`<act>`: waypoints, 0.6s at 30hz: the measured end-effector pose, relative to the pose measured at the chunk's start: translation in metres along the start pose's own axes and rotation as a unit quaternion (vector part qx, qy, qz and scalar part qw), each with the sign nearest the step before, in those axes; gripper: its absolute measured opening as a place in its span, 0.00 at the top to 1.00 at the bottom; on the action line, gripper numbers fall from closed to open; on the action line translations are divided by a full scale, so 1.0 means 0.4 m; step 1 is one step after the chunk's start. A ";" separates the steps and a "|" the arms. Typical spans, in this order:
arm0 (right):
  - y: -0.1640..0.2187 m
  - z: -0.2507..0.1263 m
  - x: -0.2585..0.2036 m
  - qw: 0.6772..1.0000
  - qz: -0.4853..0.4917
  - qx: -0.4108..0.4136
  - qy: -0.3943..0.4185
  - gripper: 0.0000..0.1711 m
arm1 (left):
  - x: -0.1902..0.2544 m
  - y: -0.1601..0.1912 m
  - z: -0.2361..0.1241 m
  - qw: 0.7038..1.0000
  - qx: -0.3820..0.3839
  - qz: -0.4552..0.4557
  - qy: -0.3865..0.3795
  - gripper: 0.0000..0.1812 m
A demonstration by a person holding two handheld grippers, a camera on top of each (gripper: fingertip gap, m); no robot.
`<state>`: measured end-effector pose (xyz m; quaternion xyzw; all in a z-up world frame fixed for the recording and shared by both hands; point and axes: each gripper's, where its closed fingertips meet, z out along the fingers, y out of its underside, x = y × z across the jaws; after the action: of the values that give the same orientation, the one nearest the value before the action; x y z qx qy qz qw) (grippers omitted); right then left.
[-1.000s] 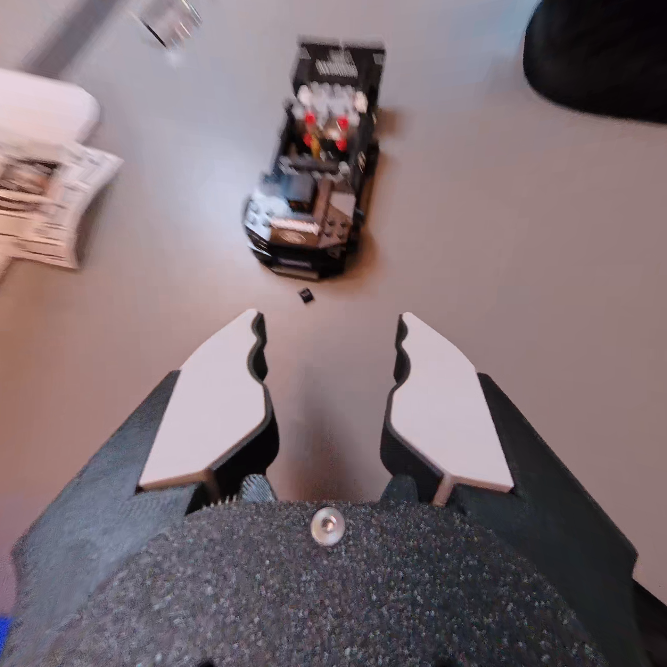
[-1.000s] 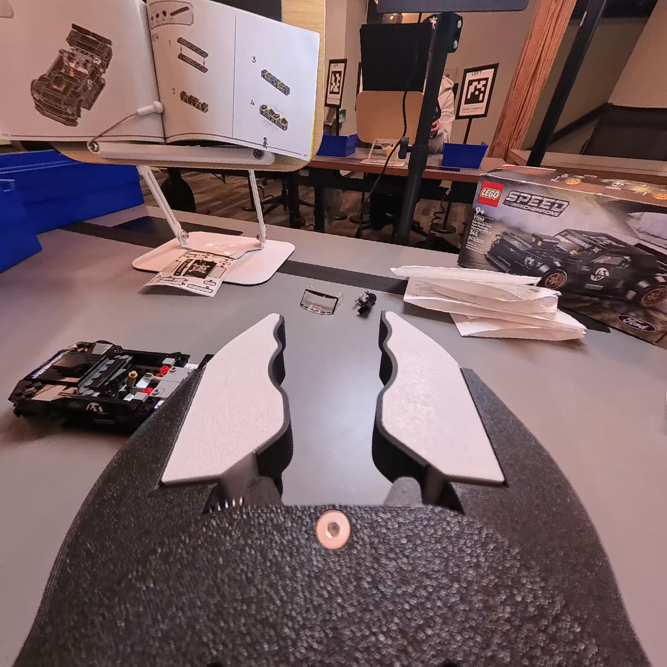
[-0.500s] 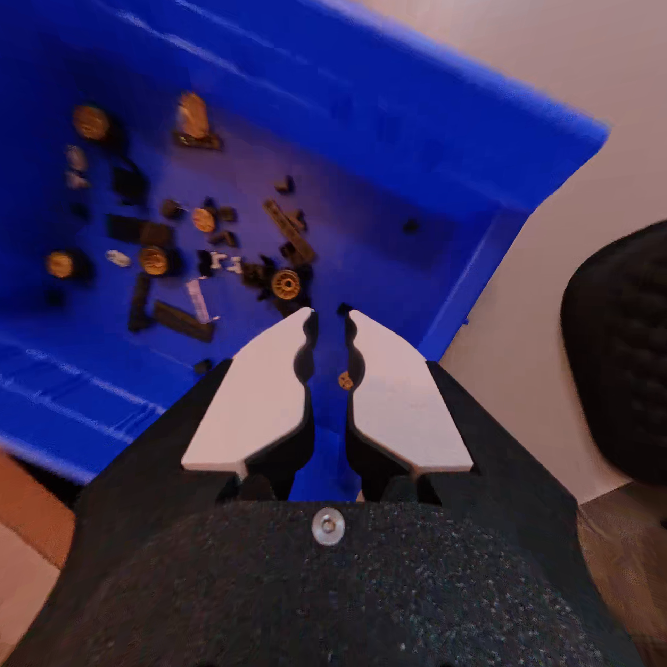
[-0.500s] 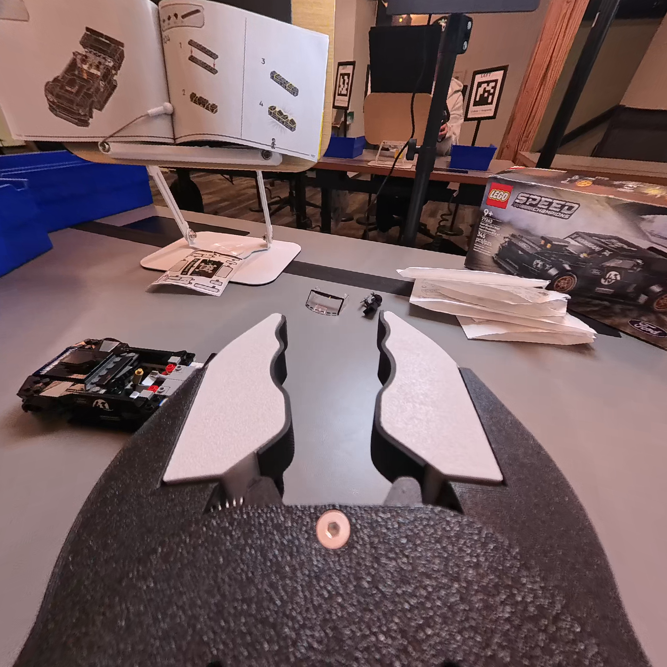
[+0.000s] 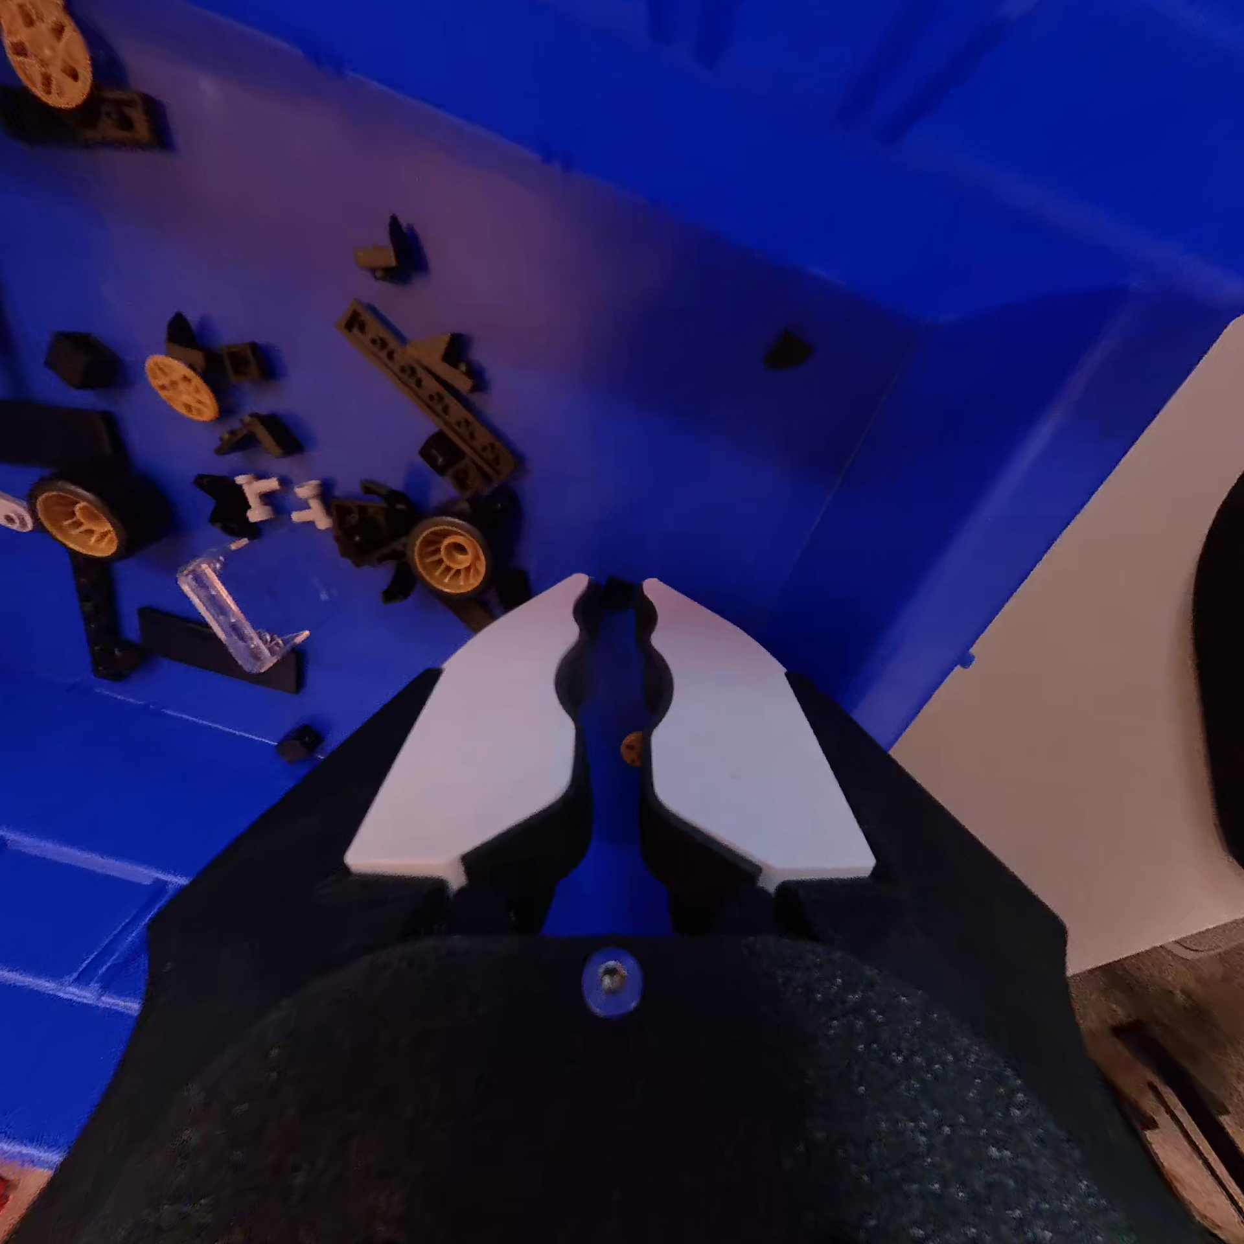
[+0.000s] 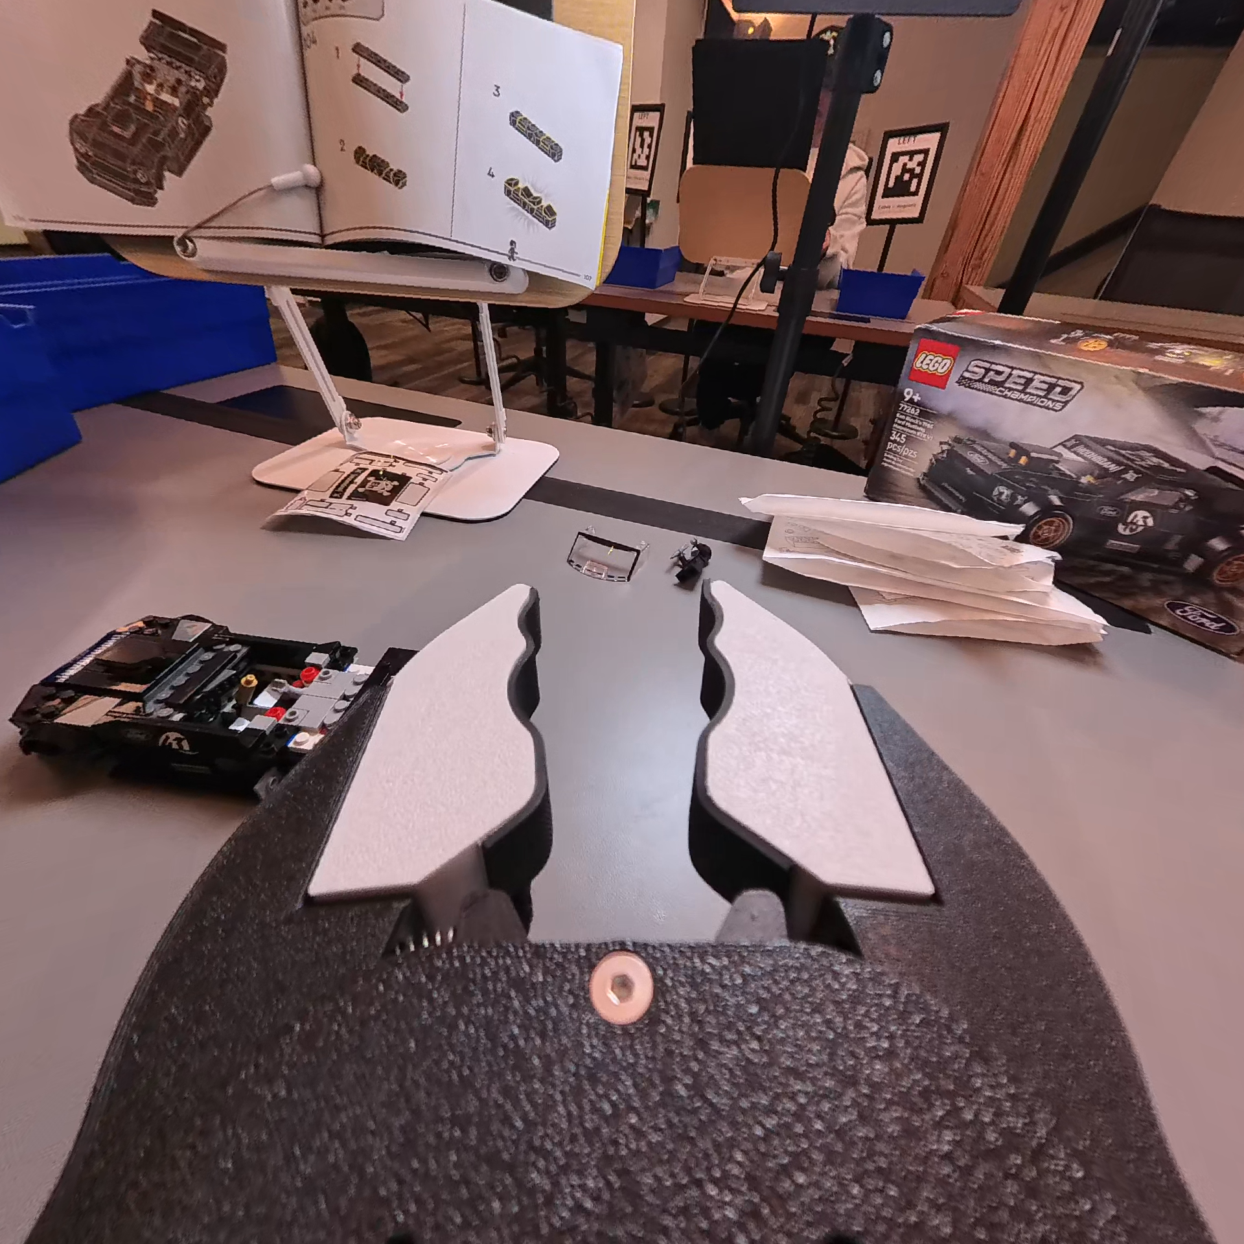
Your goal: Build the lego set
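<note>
Left gripper [image 5: 614,591], fingers nearly closed around a small black piece [image 5: 616,594] in the bin [image 5: 875,235]: squeeze squarely, lift straight. Right gripper [image 6: 619,592] waits open, empty.

Left wrist view looks steeply down, close into the blue bin [image 5: 875,202]; right wrist view looks level across the table [image 6: 1010,774].

Left tool [image 5: 614,592] fingers nearly closed; right tool [image 6: 619,606] fingers apart.

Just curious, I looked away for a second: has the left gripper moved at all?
Yes. The left gripper swung from above the partly built car on the table to inside the blue bin, then dropped closer to its floor, fingers narrowing.
</note>
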<state>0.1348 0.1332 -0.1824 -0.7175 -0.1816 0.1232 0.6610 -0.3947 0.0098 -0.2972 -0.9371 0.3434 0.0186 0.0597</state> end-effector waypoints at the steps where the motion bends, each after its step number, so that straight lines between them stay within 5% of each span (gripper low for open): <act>1: -0.001 0.000 0.001 1.000 0.001 0.001 0.000 0.73 | -0.002 -0.002 0.000 1.000 0.000 0.003 -0.004 0.95; 4: -0.003 -0.002 0.002 1.000 0.001 0.002 0.000 0.73 | -0.013 -0.019 -0.036 0.999 0.020 0.004 -0.030 0.95; 6: -0.004 -0.004 0.002 1.000 0.000 0.003 0.001 0.73 | 0.007 -0.099 -0.147 0.991 0.119 0.000 -0.055 0.95; 10: -0.003 0.004 -0.005 1.000 0.002 0.002 -0.007 0.73 | 0.272 -0.284 -0.336 0.950 0.285 0.127 -0.002 0.95; 13: -0.012 0.004 -0.015 1.000 -0.005 0.008 -0.014 0.73 | 0.427 -0.389 -0.234 0.939 0.289 0.180 0.048 0.95; 18: -0.008 -0.009 -0.015 1.000 -0.022 0.008 -0.006 0.74 | 0.494 -0.500 -0.034 0.942 0.276 0.183 0.049 0.95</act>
<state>0.1308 0.1276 -0.1793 -0.7074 -0.2002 0.1141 0.6682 -0.1149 0.0328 -0.2789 -0.8047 0.5034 -0.1120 0.2942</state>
